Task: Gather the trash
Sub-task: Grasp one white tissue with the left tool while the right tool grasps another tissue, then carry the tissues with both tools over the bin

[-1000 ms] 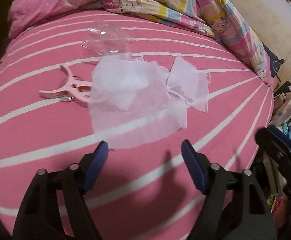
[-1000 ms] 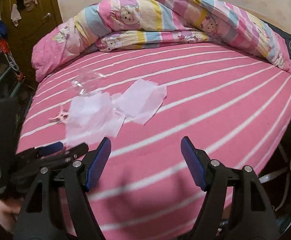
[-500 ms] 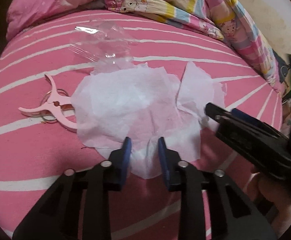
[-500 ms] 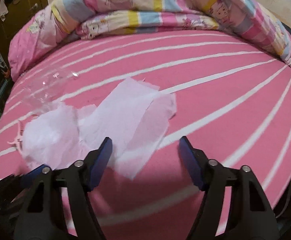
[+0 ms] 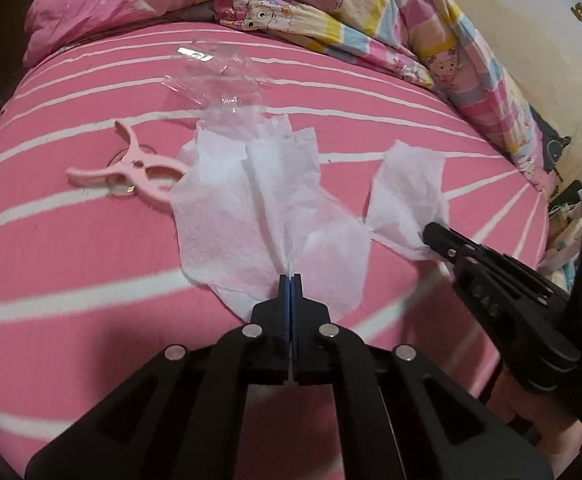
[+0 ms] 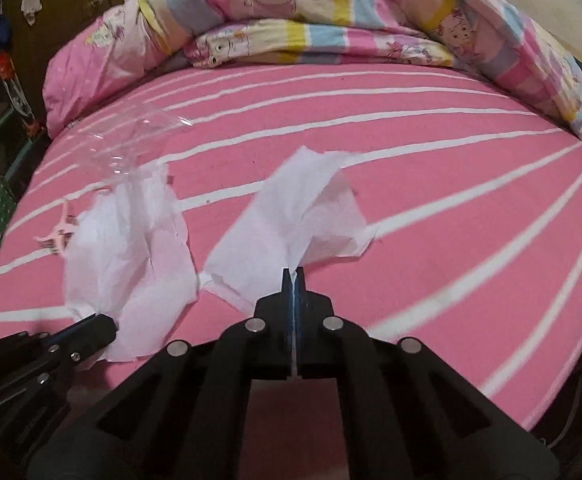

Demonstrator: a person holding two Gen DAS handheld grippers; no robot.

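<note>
Two white tissues lie on a pink striped bed sheet (image 5: 71, 248). My left gripper (image 5: 290, 278) is shut on the near edge of the larger tissue (image 5: 243, 200), which puckers into a fold at the jaws. My right gripper (image 6: 293, 272) is shut on the near edge of the smaller tissue (image 6: 291, 216). In the left wrist view the right gripper (image 5: 431, 234) pinches that smaller tissue (image 5: 407, 188) from the right. The right wrist view shows the left gripper (image 6: 107, 320) at the larger tissue (image 6: 131, 248). A crumpled clear plastic wrapper (image 5: 219, 80) lies just beyond the larger tissue.
A pink clothes peg (image 5: 131, 168) lies left of the larger tissue, partly under its edge. A rolled cartoon-print quilt (image 6: 311, 20) and a pink pillow (image 5: 111, 0) sit at the bed's far end. A wooden door (image 6: 51, 12) and clutter stand left of the bed.
Both grippers moved forward and down onto the tissues and went from open to shut. Each tissue's near edge is now pinched and bunched up.
</note>
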